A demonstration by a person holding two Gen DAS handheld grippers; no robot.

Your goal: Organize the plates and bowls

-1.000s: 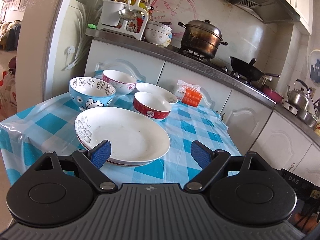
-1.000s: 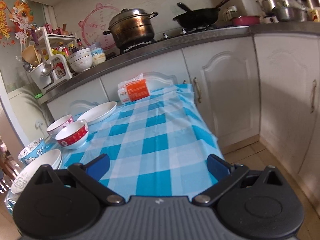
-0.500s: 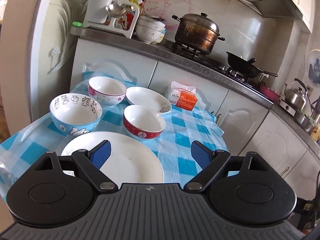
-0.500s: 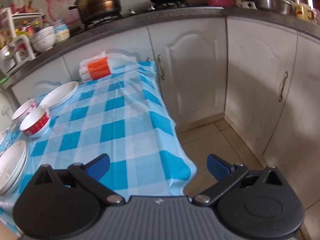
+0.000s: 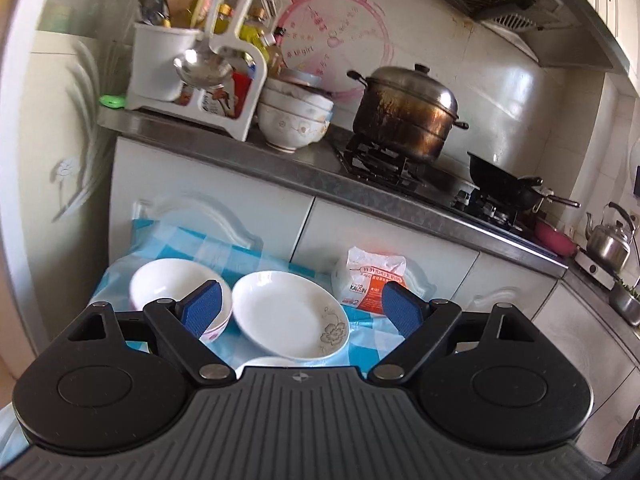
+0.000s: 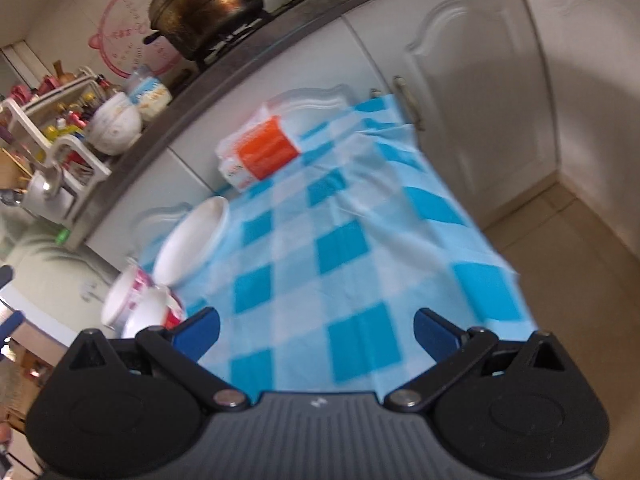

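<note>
White plate (image 5: pixel 289 314) before spread hand-held gripper (image 5: pixel 301 309)

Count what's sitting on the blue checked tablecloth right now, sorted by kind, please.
Bowls: 2, the pink-patterned bowl and the red bowl
Plates: 1, the white plate
Packets: 1, the orange-and-white packet
Total: 4 in view; anything outside these two views is not counted.

Wall: glossy white tiles (image 5: pixel 500 92), pink round sticker (image 5: pixel 340 40) at upper centre
Counter: grey stone worktop (image 5: pixel 280 168) across mid-frame
Cabinets: white panelled doors (image 6: pixel 472 60), right
Floor: beige tiles (image 6: pixel 580 240), far right
Table: blue-and-white checked cloth (image 6: pixel 340 248)
</note>
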